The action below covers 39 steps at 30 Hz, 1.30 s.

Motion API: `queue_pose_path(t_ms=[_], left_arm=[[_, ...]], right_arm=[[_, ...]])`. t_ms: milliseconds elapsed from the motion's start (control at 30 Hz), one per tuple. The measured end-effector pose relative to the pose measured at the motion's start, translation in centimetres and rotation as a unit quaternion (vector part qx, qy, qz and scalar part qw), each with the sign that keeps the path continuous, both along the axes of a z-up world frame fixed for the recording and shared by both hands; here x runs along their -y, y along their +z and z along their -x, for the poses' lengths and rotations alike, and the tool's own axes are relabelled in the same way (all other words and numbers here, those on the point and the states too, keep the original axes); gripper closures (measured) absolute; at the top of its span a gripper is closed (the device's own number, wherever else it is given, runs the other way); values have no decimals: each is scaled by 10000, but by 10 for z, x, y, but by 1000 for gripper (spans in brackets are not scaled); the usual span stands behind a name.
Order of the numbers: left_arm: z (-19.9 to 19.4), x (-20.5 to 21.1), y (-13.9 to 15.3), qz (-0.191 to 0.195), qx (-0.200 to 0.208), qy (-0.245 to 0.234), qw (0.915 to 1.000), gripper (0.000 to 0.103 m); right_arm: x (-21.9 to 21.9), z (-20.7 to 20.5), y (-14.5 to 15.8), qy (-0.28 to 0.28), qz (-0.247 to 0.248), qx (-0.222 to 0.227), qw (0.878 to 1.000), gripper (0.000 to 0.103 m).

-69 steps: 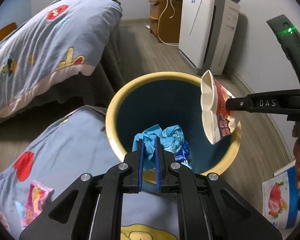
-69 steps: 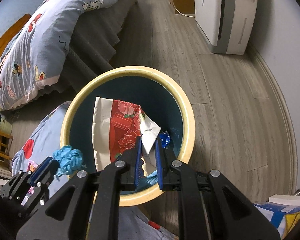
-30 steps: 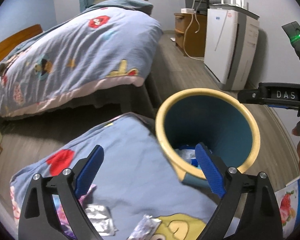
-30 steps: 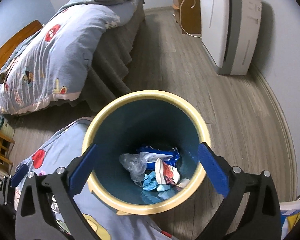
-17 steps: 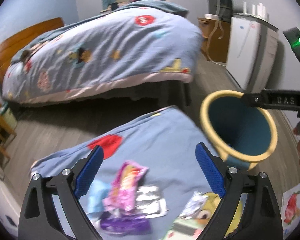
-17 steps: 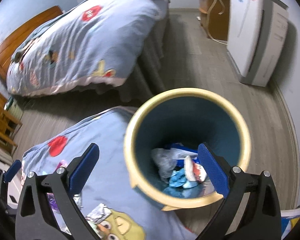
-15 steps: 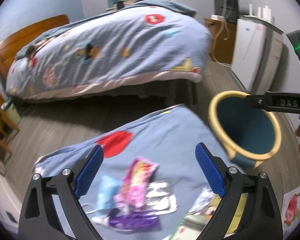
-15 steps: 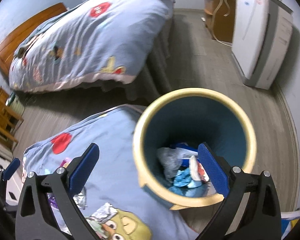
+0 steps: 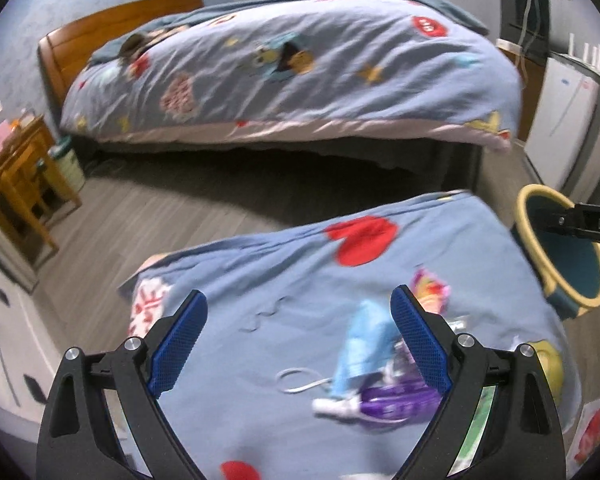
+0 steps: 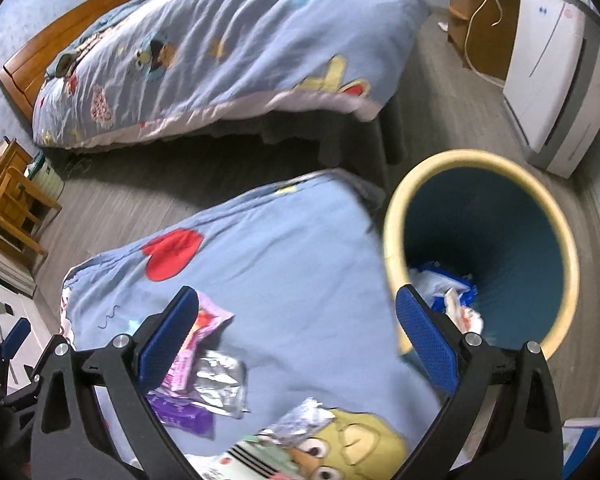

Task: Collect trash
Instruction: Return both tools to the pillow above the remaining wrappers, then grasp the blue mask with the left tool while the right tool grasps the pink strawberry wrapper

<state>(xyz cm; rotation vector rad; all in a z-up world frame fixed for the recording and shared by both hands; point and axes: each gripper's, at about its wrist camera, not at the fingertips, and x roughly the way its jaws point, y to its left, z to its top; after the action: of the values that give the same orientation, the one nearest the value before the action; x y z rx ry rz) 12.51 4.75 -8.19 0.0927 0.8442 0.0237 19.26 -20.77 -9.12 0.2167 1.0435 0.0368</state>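
A blue bin with a yellow rim (image 10: pixel 480 160) stands on the floor right of a low surface under a blue cartoon blanket (image 10: pixel 280 248); wrappers (image 10: pixel 448 300) lie inside it. On the blanket lie a pink wrapper (image 10: pixel 198 340), a silver wrapper (image 10: pixel 220 380), a purple wrapper (image 10: pixel 184 410) and a crumpled foil piece (image 10: pixel 300 420). The left wrist view shows a light-blue face mask (image 9: pixel 360 348), a purple wrapper (image 9: pixel 396 400), a pink wrapper (image 9: pixel 430 292) and the bin (image 9: pixel 560 248). My left gripper (image 9: pixel 300 344) is open and empty over the blanket. My right gripper (image 10: pixel 296 340) is open and empty between blanket and bin.
A bed with a blue cartoon quilt (image 9: pixel 292 68) fills the back. A white appliance (image 10: pixel 556 60) and a wooden cabinet (image 10: pixel 476 28) stand at the right wall. A wooden stool (image 9: pixel 20 200) is at the left. A strawberry-print sheet (image 9: pixel 592 428) lies on the floor.
Both grippers let go of their trash into the bin and opened. Both then swung left, away from the bin and over the blanket with the wrappers.
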Motion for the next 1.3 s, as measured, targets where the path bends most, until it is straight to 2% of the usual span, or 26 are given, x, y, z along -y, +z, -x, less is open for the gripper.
queue_pose_path(t_ms=[200, 467, 500, 567, 600, 700, 767, 867, 1100, 1167, 1300], left_arm=[[0, -27, -14, 54, -186, 170, 9997, 11], [2, -39, -26, 68, -323, 205, 9992, 11], [2, -41, -27, 94, -324, 201, 9992, 11], [3, -43, -28, 79, -329, 191, 9992, 11], [3, -43, -29, 35, -336, 176, 9993, 11], [3, -44, -33, -76, -369, 135, 9992, 11], [3, -44, -35, -79, -387, 124, 9991, 11], [2, -40, -37, -30, -409, 60, 9991, 11], [-3, -11, -43, 31, -431, -411, 9982, 11], [-6, 0, -48, 125, -518, -606, 9967, 13], [-14, 19, -61, 392, -823, -943, 9914, 35]], right_arm=[[-28, -4, -20, 16, 53, -269, 9996, 6], [-62, -5, -49, 60, -18, -624, 9980, 8], [-67, -6, -53, 91, -29, -672, 9977, 11], [-75, -7, -61, 136, -109, -799, 9966, 26], [-78, -7, -65, 155, -176, -874, 9959, 29], [-84, -9, -79, 159, -440, -1148, 9923, 52], [-86, -9, -86, 145, -630, -1289, 9895, 76], [-85, -9, -85, 171, -878, -1290, 9876, 91], [-70, -13, -55, 79, -1113, -876, 9899, 93], [-65, -13, -47, 93, -1049, -761, 9915, 93], [-58, -15, -39, 147, -923, -673, 9933, 93]])
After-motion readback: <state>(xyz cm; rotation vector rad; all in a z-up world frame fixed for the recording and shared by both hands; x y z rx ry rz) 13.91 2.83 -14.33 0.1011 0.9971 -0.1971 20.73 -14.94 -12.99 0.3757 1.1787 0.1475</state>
